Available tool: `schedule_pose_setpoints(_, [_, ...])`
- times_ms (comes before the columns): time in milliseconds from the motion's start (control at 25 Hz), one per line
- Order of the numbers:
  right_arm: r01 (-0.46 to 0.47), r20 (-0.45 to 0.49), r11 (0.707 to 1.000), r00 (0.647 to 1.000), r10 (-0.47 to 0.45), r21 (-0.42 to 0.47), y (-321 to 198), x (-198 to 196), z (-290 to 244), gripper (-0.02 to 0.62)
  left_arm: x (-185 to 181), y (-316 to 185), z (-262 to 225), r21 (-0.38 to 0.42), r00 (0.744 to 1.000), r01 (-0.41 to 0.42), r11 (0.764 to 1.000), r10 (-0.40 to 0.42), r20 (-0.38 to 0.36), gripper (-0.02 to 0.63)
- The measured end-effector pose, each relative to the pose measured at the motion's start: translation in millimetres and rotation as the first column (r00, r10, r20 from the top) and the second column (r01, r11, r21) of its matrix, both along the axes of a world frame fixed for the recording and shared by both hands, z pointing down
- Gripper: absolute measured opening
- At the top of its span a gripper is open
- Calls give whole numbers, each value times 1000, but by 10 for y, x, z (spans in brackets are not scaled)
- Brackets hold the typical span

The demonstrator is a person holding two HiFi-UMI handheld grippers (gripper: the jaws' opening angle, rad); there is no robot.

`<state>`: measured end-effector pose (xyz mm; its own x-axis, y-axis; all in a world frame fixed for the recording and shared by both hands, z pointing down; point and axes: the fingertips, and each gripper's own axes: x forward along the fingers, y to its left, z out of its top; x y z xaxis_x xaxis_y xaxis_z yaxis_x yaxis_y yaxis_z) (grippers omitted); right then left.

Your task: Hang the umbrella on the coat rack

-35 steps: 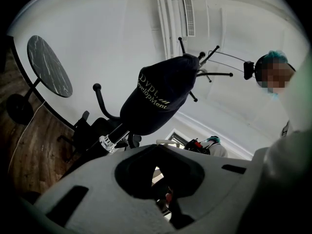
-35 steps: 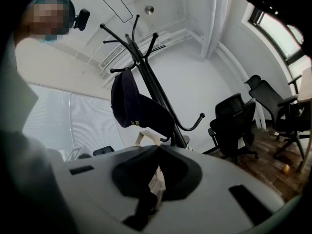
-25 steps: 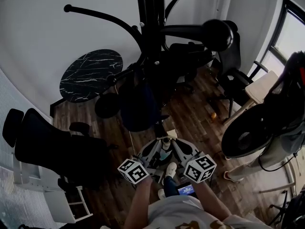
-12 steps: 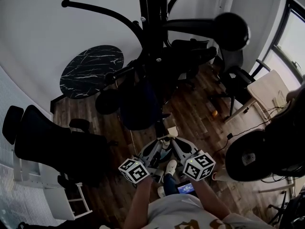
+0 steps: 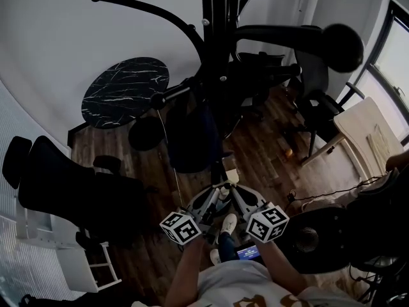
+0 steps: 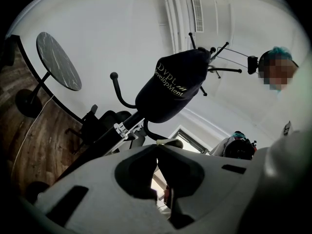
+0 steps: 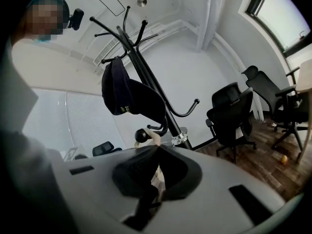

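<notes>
Two grippers meet tip to tip, with the coat rack [image 5: 217,43] standing ahead of them. The left gripper [image 6: 157,147] has its jaws pressed together with nothing between them. The right gripper [image 7: 157,147] pinches the umbrella [image 7: 153,138], whose cream handle curves out just past its tips. Above and beyond both grippers, a dark cap [image 7: 124,99] hangs on the rack.

Rack [image 5: 217,18]: black metal, semi-gloss. Cap [image 6: 170,84]: dark matt cloth. Floor [image 5: 262,158]: wood planks. Desk [image 5: 124,94]: black veined stone, smooth. Jaws: matt grey plastic.
</notes>
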<state>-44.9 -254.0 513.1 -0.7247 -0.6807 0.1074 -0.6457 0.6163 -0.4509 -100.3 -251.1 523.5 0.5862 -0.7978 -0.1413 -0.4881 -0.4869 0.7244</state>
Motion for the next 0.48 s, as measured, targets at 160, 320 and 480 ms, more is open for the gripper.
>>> schedule_pose_setpoints(160, [-9,-3,1000,1000,9,-8,0,-7,24,15,19,-14,39,-7,1000,-12,1000,12,2,21])
schedule_pose_setpoints(320, [-18,-10,1000,1000,18,-17,-6,25,65,15,34,-3,72,-14,1000,-18,1000,18,1,21])
schedule_pose_setpoints(480, [-21,-10,1000,1000,21,-18,-31,28,81,15,41,-23,85,-15,1000,-19,1000,19,3,21])
